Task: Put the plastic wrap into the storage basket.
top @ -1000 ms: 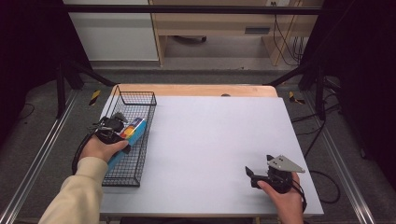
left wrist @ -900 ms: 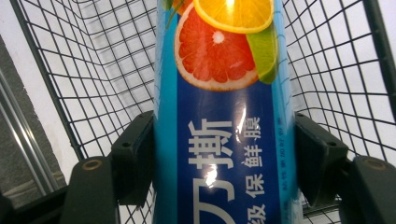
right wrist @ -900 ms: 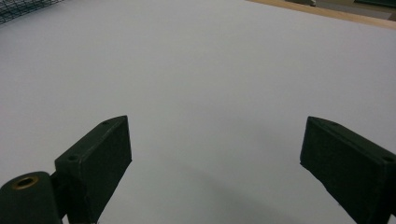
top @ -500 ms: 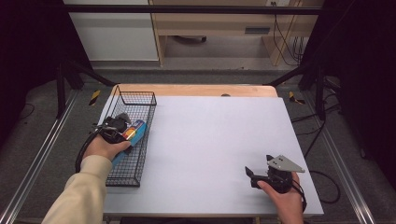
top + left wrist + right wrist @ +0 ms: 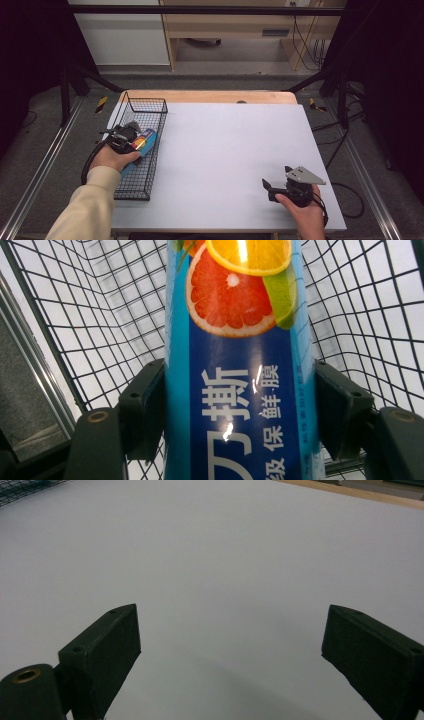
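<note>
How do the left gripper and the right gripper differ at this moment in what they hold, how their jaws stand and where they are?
The left gripper is clamped on a blue box with citrus pictures; the right gripper holds nothing. The left gripper's jaws press the box's sides, while the right gripper's jaws stand wide apart. The left one is inside the wire basket at the table's left edge; the right one is over the bare white tabletop near the right front. Both have black jaws and are hand-held.

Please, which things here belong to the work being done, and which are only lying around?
In use:
- box with fruit print, clamped in the left gripper
- wire basket, where the box is held

Idle:
- right gripper, open above the bare table
- yellow-black pieces on the floor
</note>
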`<state>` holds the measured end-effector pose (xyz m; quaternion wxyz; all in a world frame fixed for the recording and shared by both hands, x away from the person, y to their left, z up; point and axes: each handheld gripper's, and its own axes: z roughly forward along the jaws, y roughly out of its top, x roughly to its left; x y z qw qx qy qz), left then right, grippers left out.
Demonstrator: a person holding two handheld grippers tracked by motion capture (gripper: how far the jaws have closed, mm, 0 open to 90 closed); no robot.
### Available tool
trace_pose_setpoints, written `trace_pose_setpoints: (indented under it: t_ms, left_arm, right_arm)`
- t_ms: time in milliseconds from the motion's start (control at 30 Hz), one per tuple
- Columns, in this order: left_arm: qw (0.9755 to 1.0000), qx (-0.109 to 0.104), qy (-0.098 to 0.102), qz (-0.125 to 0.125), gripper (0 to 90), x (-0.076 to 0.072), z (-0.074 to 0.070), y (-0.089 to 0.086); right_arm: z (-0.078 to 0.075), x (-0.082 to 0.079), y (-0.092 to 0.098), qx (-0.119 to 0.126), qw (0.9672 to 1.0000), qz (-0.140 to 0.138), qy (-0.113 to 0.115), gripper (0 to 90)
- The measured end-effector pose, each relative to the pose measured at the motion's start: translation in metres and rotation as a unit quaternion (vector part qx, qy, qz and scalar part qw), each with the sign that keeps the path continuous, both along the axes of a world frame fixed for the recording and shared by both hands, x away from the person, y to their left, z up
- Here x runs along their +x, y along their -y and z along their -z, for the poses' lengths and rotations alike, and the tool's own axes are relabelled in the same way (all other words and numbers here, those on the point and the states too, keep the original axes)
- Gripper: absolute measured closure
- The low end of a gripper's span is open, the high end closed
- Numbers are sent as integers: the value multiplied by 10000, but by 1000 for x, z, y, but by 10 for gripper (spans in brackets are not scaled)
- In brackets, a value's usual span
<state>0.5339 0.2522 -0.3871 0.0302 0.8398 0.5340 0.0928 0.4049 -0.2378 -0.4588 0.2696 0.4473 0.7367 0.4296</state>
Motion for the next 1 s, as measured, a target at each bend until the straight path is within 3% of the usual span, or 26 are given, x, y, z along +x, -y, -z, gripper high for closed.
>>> trace_pose_setpoints:
  t_ms: [500,733,800,900,1000]
  left_arm:
    - [9998,114,133,105,307,-1,0,3]
    - [9984,106,540,132,226,-3,-5,4]
    - [9955,-99,932,162,212,-6,-11,4]
    - [9936,-216,1100,98,187,-8,-15,3]
    - [9905,-314,1318,212,155,-14,-19,5]
  right_arm:
    - [0,0,0,-2,10000,-30,-36,87]
    - [0,0,0,7,10000,-21,-22,87]
    - [0,0,0,6,10000,-22,-24,85]
    - [0,0,0,5,10000,-18,-37,79]
    - [0,0,0,-3,10000,-1,-18,70]
